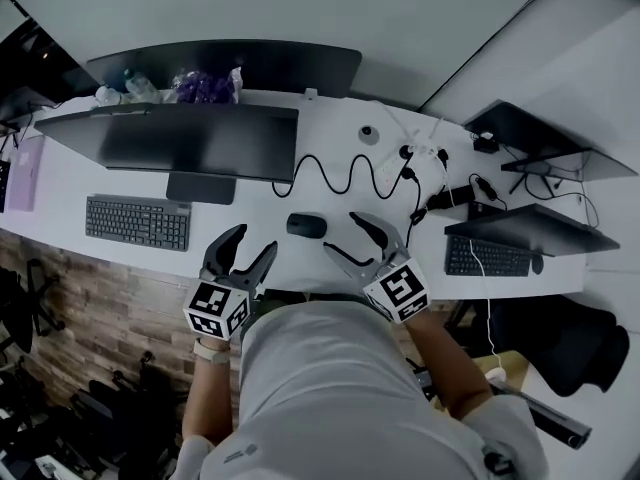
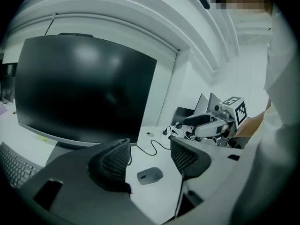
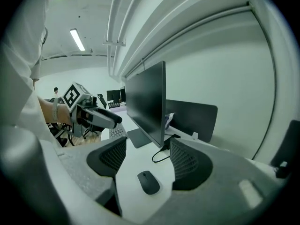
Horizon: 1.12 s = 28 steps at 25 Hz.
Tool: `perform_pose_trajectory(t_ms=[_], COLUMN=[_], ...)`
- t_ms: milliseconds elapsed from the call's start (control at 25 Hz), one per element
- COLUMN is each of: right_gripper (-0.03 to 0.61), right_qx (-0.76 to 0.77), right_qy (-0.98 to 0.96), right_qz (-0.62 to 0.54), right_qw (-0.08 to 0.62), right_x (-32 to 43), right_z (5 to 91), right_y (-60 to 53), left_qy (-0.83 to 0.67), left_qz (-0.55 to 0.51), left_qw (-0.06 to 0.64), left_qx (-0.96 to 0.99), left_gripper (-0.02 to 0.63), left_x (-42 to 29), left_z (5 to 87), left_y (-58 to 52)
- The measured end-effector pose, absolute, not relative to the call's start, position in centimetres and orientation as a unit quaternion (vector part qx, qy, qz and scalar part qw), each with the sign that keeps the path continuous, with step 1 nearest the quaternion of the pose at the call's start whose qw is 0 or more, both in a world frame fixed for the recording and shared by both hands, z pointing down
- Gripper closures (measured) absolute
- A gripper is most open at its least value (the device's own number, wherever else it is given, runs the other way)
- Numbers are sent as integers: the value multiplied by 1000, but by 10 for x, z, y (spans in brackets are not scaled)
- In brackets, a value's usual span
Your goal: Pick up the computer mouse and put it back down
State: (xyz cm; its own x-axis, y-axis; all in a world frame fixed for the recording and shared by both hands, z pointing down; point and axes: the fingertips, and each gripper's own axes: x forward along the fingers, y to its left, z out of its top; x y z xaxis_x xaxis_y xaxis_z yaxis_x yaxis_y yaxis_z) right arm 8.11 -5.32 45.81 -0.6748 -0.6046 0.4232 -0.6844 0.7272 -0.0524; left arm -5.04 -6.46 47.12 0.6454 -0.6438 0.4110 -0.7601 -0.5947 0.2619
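Note:
A dark computer mouse [image 1: 306,225] lies flat on the white desk [image 1: 320,258], in front of the monitor. My left gripper [image 1: 249,247] hovers to its lower left, jaws spread wide with nothing between them. My right gripper [image 1: 352,236] is just to the mouse's right, also open and holding nothing. In the left gripper view the mouse [image 2: 150,175] rests on the desk beyond the left gripper [image 2: 150,158]. The right gripper view shows the mouse [image 3: 148,182] past the spread jaws of the right gripper [image 3: 147,159].
A large monitor [image 1: 170,141] on its stand is behind the mouse, with a keyboard [image 1: 138,222] to the left. A curly black cable [image 1: 340,176] runs to a cluster of plugs [image 1: 425,163]. A second keyboard [image 1: 488,257] and a laptop [image 1: 535,138] are at right.

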Motion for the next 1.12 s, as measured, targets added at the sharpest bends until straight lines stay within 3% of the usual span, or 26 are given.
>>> perform_pose_trajectory(t_ms=[360, 480, 680, 1120], right_gripper=[287, 287, 287, 287], right_qx=[383, 402, 425, 440], right_qy=[-909, -898, -896, -889], right_qz=[68, 81, 60, 62], right_qw=[146, 160, 109, 106], right_x=[84, 92, 98, 100], right_z=[421, 419, 406, 408], right_y=[-39, -32, -28, -25], left_qy=[-359, -350, -335, -338], left_qz=[113, 104, 77, 50], left_qw=[183, 172, 168, 151], left_qx=[908, 915, 924, 928], left_gripper=[348, 347, 347, 347], left_x=[-32, -27, -21, -23], left_z=[447, 439, 425, 402], left_y=[-72, -73, -73, -72])
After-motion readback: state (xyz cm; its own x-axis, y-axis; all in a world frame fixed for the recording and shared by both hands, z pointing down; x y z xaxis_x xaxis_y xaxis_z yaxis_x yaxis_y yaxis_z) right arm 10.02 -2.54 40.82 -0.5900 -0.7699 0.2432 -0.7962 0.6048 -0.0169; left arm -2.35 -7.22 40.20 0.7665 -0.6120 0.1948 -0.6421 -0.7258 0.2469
